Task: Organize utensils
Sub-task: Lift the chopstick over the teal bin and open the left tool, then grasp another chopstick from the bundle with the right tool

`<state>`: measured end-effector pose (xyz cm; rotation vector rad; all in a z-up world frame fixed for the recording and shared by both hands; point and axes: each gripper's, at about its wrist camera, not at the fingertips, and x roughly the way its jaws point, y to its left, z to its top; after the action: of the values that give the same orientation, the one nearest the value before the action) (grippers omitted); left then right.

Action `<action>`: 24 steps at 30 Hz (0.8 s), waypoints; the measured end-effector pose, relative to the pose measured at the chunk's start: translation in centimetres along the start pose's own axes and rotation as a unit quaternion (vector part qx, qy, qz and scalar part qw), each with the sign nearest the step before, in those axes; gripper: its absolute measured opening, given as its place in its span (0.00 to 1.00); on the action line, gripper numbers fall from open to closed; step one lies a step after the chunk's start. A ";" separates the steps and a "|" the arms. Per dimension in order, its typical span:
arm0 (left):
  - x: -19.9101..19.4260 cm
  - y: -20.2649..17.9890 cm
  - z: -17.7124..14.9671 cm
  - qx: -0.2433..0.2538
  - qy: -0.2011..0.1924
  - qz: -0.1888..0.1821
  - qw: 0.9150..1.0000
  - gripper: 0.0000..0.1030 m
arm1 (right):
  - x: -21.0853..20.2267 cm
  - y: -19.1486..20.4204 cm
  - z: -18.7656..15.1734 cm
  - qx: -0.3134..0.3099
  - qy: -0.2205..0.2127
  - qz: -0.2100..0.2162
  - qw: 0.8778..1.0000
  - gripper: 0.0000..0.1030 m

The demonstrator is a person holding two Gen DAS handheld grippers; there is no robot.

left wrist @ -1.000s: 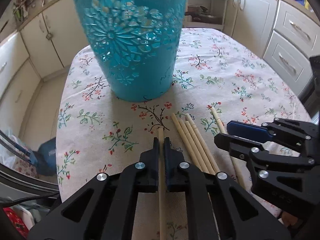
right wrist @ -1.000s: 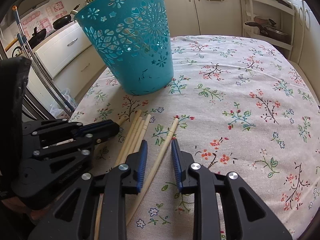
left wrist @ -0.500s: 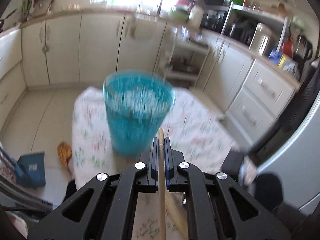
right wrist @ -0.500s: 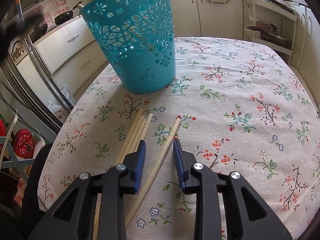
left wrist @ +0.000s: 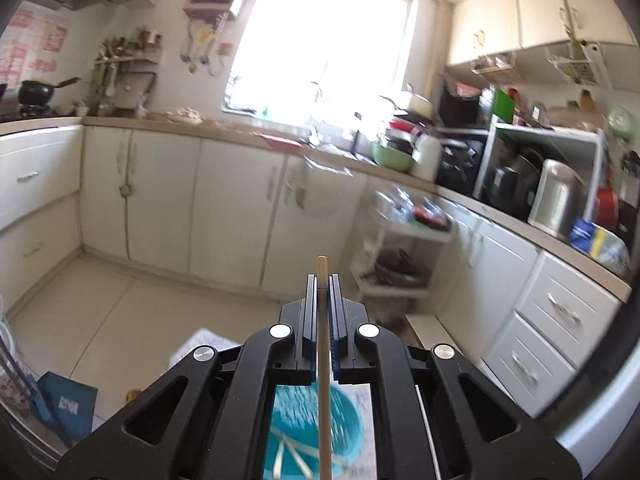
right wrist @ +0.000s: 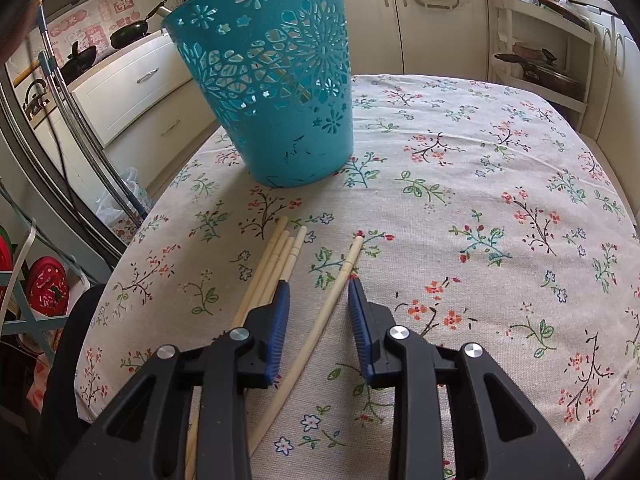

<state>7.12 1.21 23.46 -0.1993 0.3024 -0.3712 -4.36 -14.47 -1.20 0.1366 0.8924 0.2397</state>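
our left gripper pinches a chopstick above the basket; right fingers spread; tilted, it may miss the rim.

window: 12 o'clock, bright
kettle: 3 o'clock, on counter
wok: 10 o'clock
tablecloth: floral

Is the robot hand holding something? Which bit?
The left gripper pinches one chopstick near its upper end. The right gripper is open, holding nothing.
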 end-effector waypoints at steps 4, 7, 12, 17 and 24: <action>3.4 0.4 -0.1 -0.010 -0.012 0.036 0.999 0.05 | 0.0 0.2 0.0 -0.003 0.000 0.000 1.000 0.31; 5.3 0.7 -1.2 -0.009 -0.006 0.056 0.998 0.05 | 0.0 0.2 0.0 -0.004 0.000 0.000 1.000 0.32; 6.7 1.4 -3.2 -0.006 0.006 0.074 0.997 0.05 | 0.0 0.2 0.0 -0.003 0.000 0.003 1.000 0.33; 6.4 1.5 -5.3 0.014 0.041 0.074 0.996 0.05 | 0.1 0.2 0.0 -0.003 0.000 0.004 1.000 0.33; 3.0 2.3 -8.7 0.051 0.080 0.086 0.992 0.37 | 0.0 0.0 0.0 0.000 0.000 0.007 1.000 0.33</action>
<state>7.67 1.01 14.03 -0.0419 0.4535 -0.2313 -4.36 -14.43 -1.18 0.1430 0.8913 0.2531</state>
